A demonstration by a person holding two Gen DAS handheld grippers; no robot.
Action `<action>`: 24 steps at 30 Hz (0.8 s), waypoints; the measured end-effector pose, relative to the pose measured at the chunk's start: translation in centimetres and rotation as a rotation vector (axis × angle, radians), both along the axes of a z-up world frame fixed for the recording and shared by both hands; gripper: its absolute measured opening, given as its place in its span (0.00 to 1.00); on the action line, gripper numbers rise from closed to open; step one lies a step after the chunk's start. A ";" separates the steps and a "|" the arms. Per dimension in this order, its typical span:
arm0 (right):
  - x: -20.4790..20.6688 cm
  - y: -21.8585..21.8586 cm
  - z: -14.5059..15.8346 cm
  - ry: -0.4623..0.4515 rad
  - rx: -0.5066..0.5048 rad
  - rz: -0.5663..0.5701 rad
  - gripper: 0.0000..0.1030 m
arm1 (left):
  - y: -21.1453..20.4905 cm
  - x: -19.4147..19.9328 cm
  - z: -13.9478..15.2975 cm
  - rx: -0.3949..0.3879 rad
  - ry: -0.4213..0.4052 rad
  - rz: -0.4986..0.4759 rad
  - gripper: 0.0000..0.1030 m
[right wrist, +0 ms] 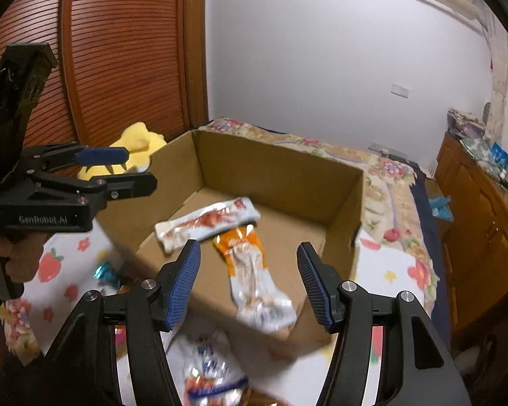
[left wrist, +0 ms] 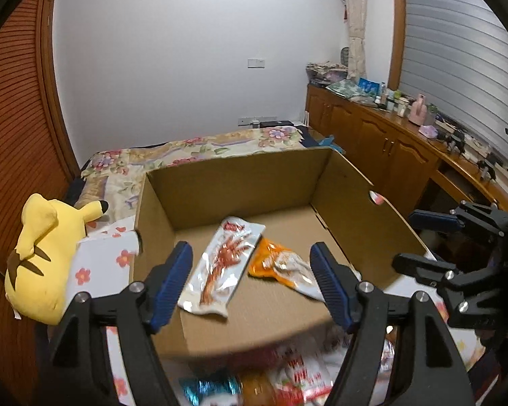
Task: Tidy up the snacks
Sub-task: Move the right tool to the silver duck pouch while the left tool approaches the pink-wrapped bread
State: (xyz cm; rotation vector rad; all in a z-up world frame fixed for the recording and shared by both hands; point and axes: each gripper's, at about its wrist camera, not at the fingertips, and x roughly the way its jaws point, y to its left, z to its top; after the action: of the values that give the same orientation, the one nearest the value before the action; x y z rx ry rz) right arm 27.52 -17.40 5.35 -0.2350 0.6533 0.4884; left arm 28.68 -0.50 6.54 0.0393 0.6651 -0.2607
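Note:
An open cardboard box (left wrist: 237,186) (right wrist: 274,169) stands on the bed. On its floor lie a white packet with red print (left wrist: 225,264) (right wrist: 206,226) and an orange-and-white packet (left wrist: 281,265) (right wrist: 254,277), side by side. My left gripper (left wrist: 250,250) (right wrist: 139,169) hovers open over the box's near left edge, with nothing between its blue pads. To its right, my right gripper (right wrist: 249,247) (left wrist: 404,238) is also open and holds nothing. Several loose packets (left wrist: 298,375) (right wrist: 210,372) lie blurred on the sheet in front of the box, with a teal one (right wrist: 106,270) among them.
A yellow plush toy (left wrist: 37,253) (right wrist: 139,142) lies left of the box on the floral sheet (right wrist: 389,270). Slatted wooden wardrobe doors (right wrist: 118,67) stand on the left. A cluttered wooden cabinet (left wrist: 389,149) runs along the right, with a narrow aisle beside the bed.

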 end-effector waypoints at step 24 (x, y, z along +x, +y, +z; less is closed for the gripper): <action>-9.3 -4.5 -10.8 0.183 0.012 -0.068 0.58 | 0.8 -11.4 -8.7 0.074 0.080 -0.050 0.70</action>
State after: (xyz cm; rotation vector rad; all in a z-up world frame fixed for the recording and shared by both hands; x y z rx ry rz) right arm 18.18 -21.89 -5.43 -0.1575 0.8340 0.4518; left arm 17.28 0.29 -2.12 0.1166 0.7541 -0.2872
